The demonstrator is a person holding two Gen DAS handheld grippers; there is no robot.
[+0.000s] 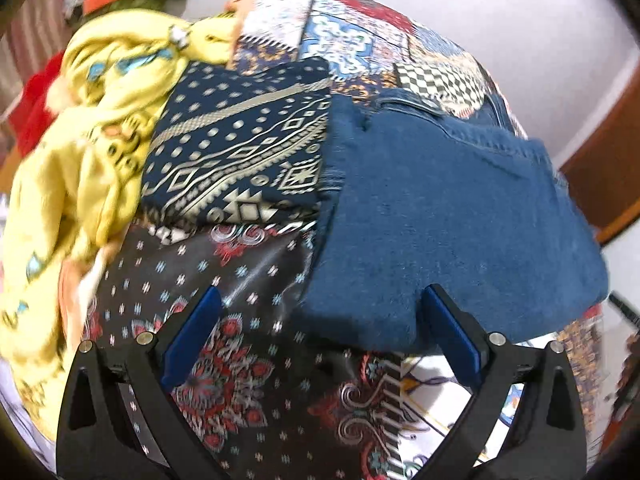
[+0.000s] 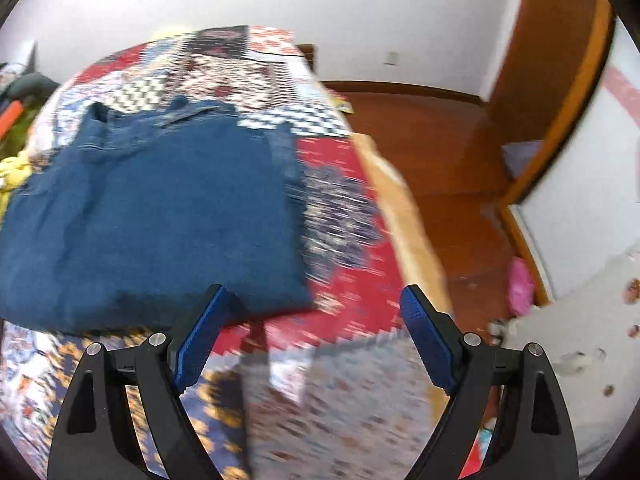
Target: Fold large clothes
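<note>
Jeans (image 1: 440, 216) folded into a thick blue stack, lying flat on patchwork quilt (image 2: 340, 208) of bed, near its right edge. Folded dark patterned cloth (image 1: 240, 148) touching jeans on the left; crumpled yellow garment (image 1: 80, 152) further left, unfolded. Dark floral cloth (image 1: 224, 320) spread at near side, under left claw.

Left claw (image 1: 316, 300) apart, nothing clamped, right finger at near edge of jeans, contact not clear. Right claw (image 2: 312, 300) apart too, nothing between, left finger just over near right corner of jeans.

Risks: open finger snagging near edge of jeans, dragging top layer, undoing fold. Stack close to bed edge, wooden floor (image 2: 440, 152) right beside; a sideways nudge likely to slide it off. Yellow garment loose, sleeves tangled; grabbing a single layer likely to give a lopsided fold. Pictures blurred, small detail unreliable.

Containers: none seen; nothing boxed or binned, all clothes lying bare on bed.
</note>
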